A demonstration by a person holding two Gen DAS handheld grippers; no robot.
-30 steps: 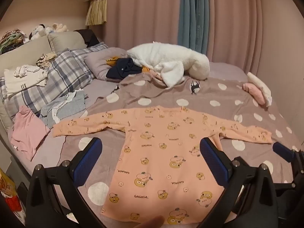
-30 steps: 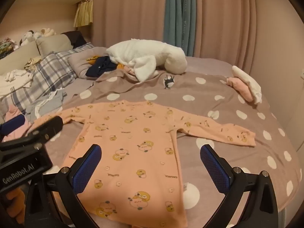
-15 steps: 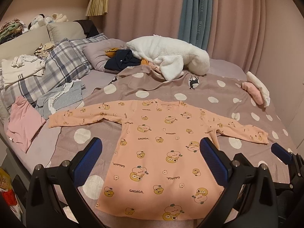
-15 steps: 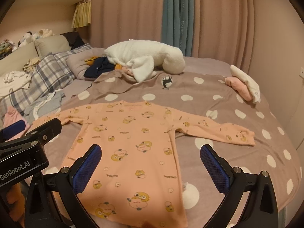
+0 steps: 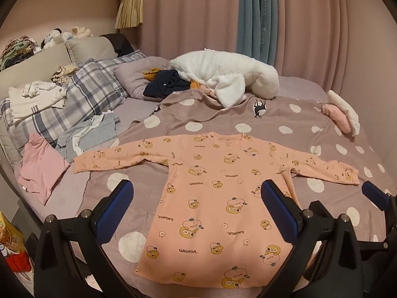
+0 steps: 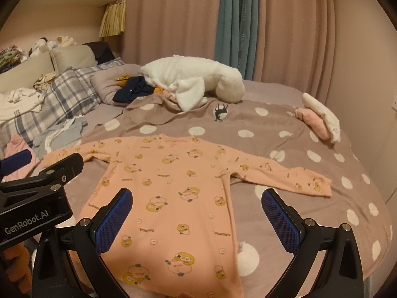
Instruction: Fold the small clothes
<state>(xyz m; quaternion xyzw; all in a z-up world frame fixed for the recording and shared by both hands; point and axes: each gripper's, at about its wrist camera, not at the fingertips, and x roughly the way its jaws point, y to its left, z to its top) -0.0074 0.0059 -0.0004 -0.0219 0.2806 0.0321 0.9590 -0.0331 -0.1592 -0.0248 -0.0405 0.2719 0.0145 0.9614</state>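
In the left wrist view, the peach long-sleeved top (image 5: 218,198) lies spread flat on the polka-dot blanket (image 5: 285,121), filling the centre and lower half of the frame, hem toward the camera and both sleeves stretched out to left and right. The left gripper (image 5: 198,211) hangs above the lower part of the top with its blue pads wide apart and nothing between them. At the right edge of the frame the tip of the right gripper (image 5: 374,193) shows. In the upper right, a small pink and white bundle (image 5: 342,116) sits on the blanket; it may be items already folded, though it is too small to be sure. At the left edge, pink and grey garments (image 5: 74,149) lie loose.

In the right wrist view, the top (image 6: 173,198) sits centre and lower left, its right sleeve reaching toward the right of the frame. The right gripper (image 6: 198,218) is also spread and empty, poised over the hem area. The left gripper's body (image 6: 37,198) fills the lower left.

No fold has been made in this top yet: it is only laid out. Judging by that, sleeves and body all remain to be folded, and the loose clothes at the left look like work still waiting.
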